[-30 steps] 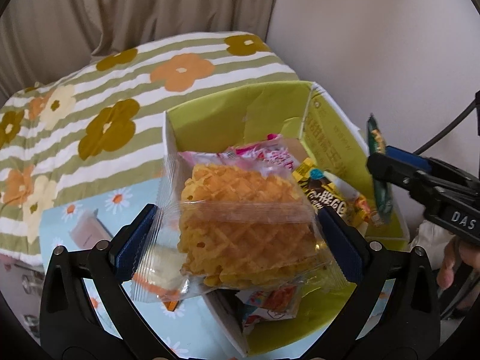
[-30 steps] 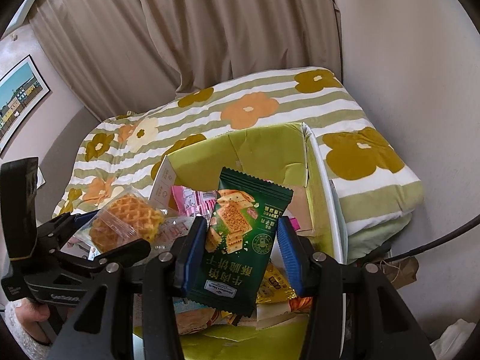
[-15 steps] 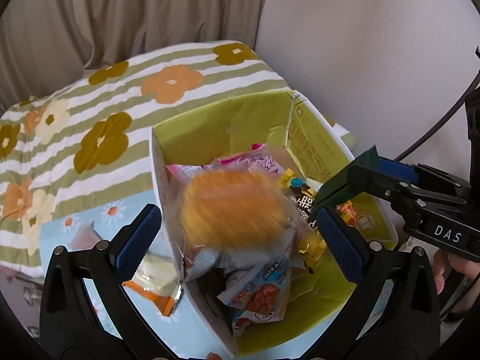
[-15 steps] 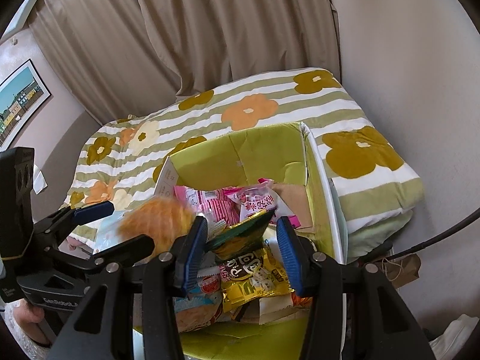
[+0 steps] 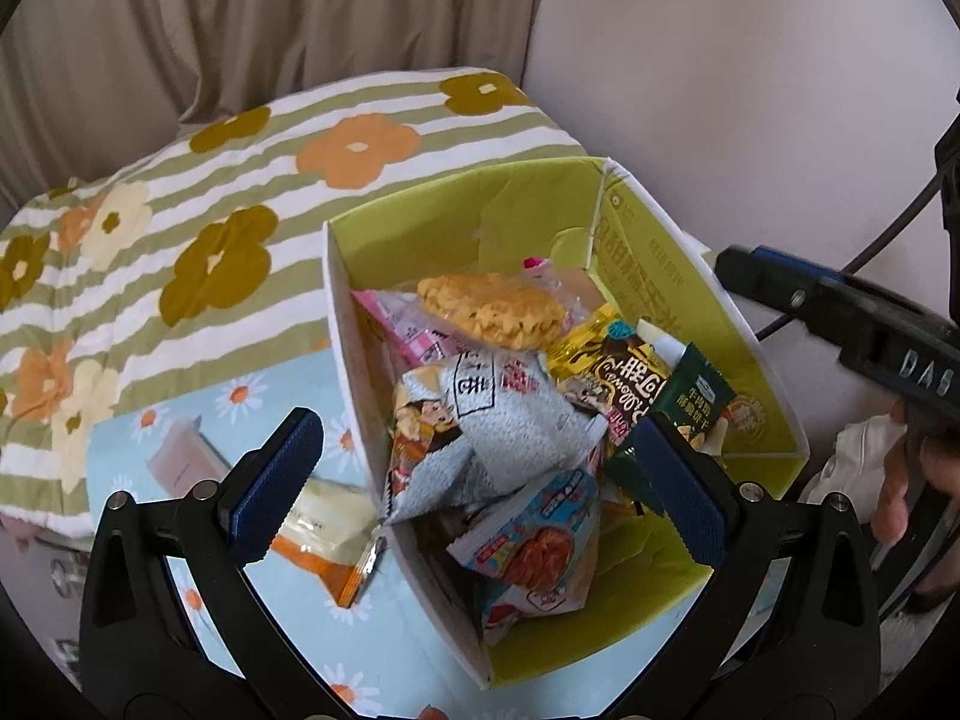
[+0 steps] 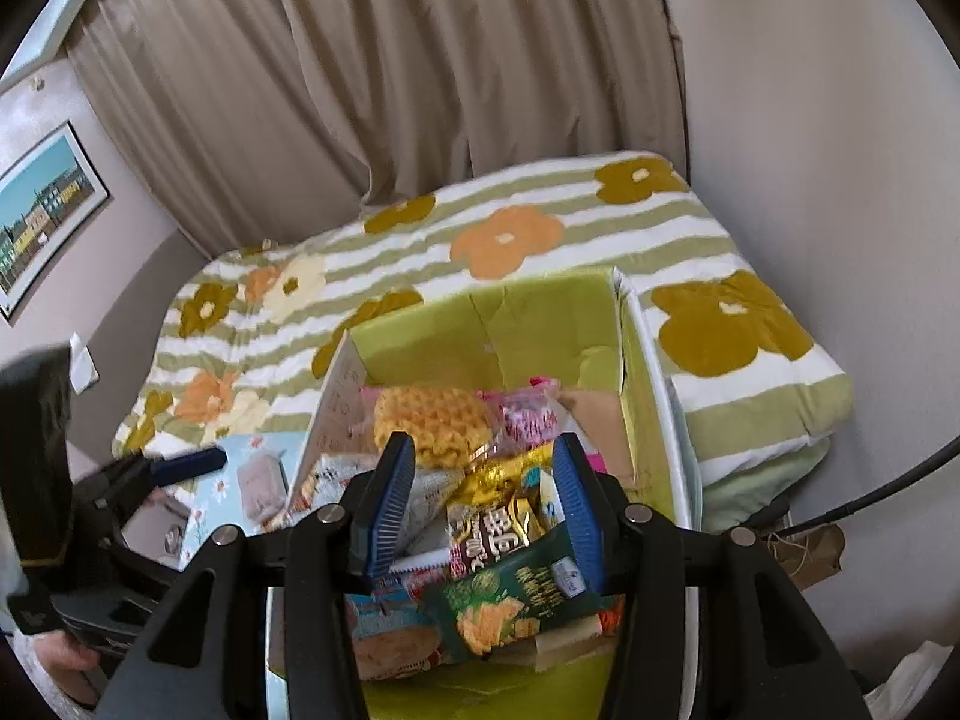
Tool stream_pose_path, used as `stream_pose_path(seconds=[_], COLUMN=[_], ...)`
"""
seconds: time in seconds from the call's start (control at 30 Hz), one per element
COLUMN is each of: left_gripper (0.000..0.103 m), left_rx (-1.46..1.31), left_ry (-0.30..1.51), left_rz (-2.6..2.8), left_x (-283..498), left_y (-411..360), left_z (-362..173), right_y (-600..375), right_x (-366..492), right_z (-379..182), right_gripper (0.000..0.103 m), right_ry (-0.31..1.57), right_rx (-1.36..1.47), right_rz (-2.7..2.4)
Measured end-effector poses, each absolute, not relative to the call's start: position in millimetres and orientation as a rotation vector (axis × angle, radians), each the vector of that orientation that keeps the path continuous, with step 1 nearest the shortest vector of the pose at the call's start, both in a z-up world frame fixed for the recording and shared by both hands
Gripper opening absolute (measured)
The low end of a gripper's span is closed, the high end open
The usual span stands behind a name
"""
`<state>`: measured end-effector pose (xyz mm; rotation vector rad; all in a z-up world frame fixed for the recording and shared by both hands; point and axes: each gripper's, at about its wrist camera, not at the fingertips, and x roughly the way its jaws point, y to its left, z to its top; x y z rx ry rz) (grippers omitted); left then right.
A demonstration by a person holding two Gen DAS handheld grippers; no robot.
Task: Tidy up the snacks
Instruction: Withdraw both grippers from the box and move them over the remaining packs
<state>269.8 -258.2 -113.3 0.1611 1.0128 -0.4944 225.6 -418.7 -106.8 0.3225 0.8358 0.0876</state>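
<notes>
Both grippers hang spread and empty over the green box [image 5: 672,252], left gripper [image 5: 474,474] and right gripper [image 6: 483,504], waffle pack [image 5: 492,309] and green cracker pack [image 6: 516,594] already inside, so next likely fetching the orange-cornered packet [image 5: 327,534] on the mat by the box's left wall.

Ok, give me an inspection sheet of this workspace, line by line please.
Surface: light blue daisy-print mat on a green striped flowered blanket.
Job's things: green-lined cardboard box holding a waffle packet, a dark green cracker packet, others.
Clutter: yellow-orange packet on the mat beside the box.
Grippers: left gripper open; right gripper open; both empty.
Cables: black cable at right.
Surroundings: beige curtain, framed picture.
</notes>
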Motion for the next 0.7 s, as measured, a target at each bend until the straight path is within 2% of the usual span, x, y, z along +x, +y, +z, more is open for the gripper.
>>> stream_pose_path(seconds=[0.27, 0.37, 0.43, 0.47, 0.5, 0.7], left_gripper=[0.103, 0.103, 0.103, 0.103, 0.103, 0.103], left_rx=[0.130, 0.117, 0.113, 0.105, 0.099, 0.070], left_ry=[1.011, 0.996, 0.988, 0.983, 0.980, 0.958], left_rz=[-0.450, -0.416, -0.390, -0.371, -0.359, -0.304], left_x=[261, 256, 254, 252, 250, 247], left_y=[-234, -213, -197, -183, -173, -106], left_z=[-110, -103, -98, -96, -94, -90], right_y=[-411, -400, -392, -384, -380, -331], right_x=[220, 218, 218, 216, 215, 211], right_z=[-106, -97, -91, -87, -85, -70], right_gripper=[0.047, 0.063, 0.093, 0.099, 0.103, 0.103], right_ry=[0.874, 0.851, 0.836, 0.821, 0.811, 0.761], right_rx=[0.306, 0.285, 0.279, 0.271, 0.262, 0.188], right_rz=[0.110, 0.133, 0.152, 0.166, 0.174, 0.232])
